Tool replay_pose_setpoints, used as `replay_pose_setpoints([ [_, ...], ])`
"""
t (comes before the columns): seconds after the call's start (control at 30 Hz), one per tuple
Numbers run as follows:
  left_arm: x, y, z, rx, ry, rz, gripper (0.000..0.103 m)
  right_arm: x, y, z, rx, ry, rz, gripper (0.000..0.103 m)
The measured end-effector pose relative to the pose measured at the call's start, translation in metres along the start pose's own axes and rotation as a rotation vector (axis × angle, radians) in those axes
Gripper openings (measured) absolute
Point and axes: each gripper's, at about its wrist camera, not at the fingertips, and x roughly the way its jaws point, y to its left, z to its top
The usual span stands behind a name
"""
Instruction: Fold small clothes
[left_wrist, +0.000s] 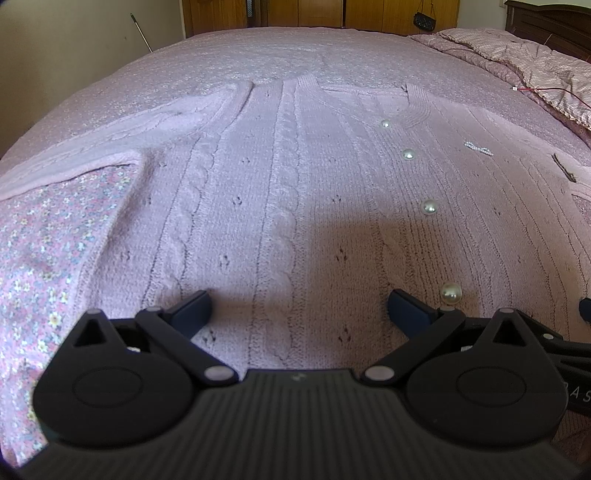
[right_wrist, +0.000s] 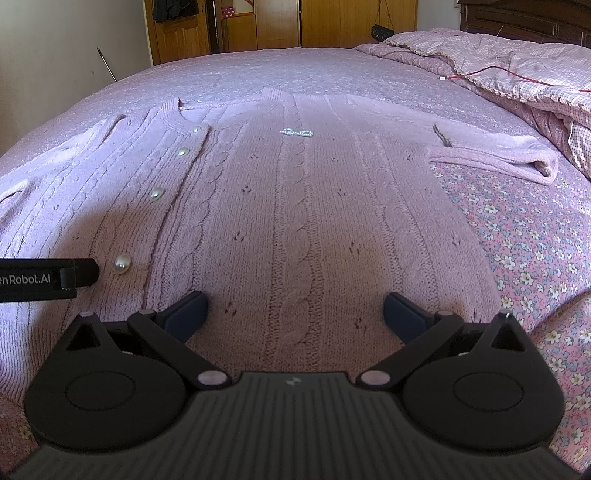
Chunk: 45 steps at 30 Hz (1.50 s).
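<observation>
A pale pink cable-knit cardigan (left_wrist: 280, 192) lies flat on the bed, front up, with a row of pearl buttons (left_wrist: 429, 206) and a small bead bow (left_wrist: 589, 148). My left gripper (left_wrist: 299, 310) is open, low over the cardigan's hem on its left half. My right gripper (right_wrist: 295, 314) is open, low over the hem on the right half. The cardigan (right_wrist: 295, 206) fills the right wrist view, its right sleeve (right_wrist: 517, 155) lying out to the right. The left gripper's finger (right_wrist: 74, 277) shows at the left edge beside a pearl button (right_wrist: 122, 264).
A pink floral bedsheet (left_wrist: 40, 258) covers the bed (right_wrist: 535, 258). A rumpled checked quilt (right_wrist: 517, 62) with a red cable lies at the far right. Wooden wardrobes (right_wrist: 277, 26) and a hanging black bag (right_wrist: 382, 31) stand behind the bed.
</observation>
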Motion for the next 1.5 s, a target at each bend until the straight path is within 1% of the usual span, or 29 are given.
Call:
replay_pose_setpoints([
  [0.57, 0.0, 0.001, 0.0, -0.003, 0.0, -0.003, 0.103, 0.002, 0.003, -0.003, -0.004, 0.001, -0.004, 0.103],
  [0.77, 0.0, 0.0, -0.004, 0.001, -0.018, 0.004, 0.103, 0.005, 0.003, -0.002, -0.008, 0.002, -0.01, 0.103],
  [0.97, 0.0, 0.001, 0.003, 0.001, 0.016, -0.008, 0.103, 0.002, 0.002, 0.0, 0.003, 0.006, 0.005, 0.103],
  [1.03, -0.001, 0.003, 0.006, 0.0, 0.029, -0.02, 0.103, 0.0, -0.003, 0.004, 0.025, 0.025, 0.026, 0.103],
  [1.13, -0.002, 0.01, 0.013, -0.031, 0.042, -0.045, 0.103, -0.004, -0.013, 0.014, 0.06, 0.041, 0.058, 0.103],
  [1.2, -0.003, 0.014, 0.017, -0.048, 0.047, -0.056, 0.103, -0.008, -0.022, 0.025, 0.072, 0.026, 0.073, 0.103],
  [1.3, -0.005, 0.018, 0.024, -0.056, 0.042, -0.049, 0.103, -0.013, -0.037, 0.044, 0.082, 0.0, 0.085, 0.103],
  [1.4, -0.007, 0.017, 0.03, -0.04, 0.031, -0.03, 0.103, -0.009, -0.062, 0.068, 0.111, -0.018, 0.075, 0.103],
  [1.5, -0.007, 0.018, 0.035, -0.031, 0.027, -0.025, 0.103, 0.001, -0.092, 0.09, 0.134, -0.035, 0.045, 0.103],
])
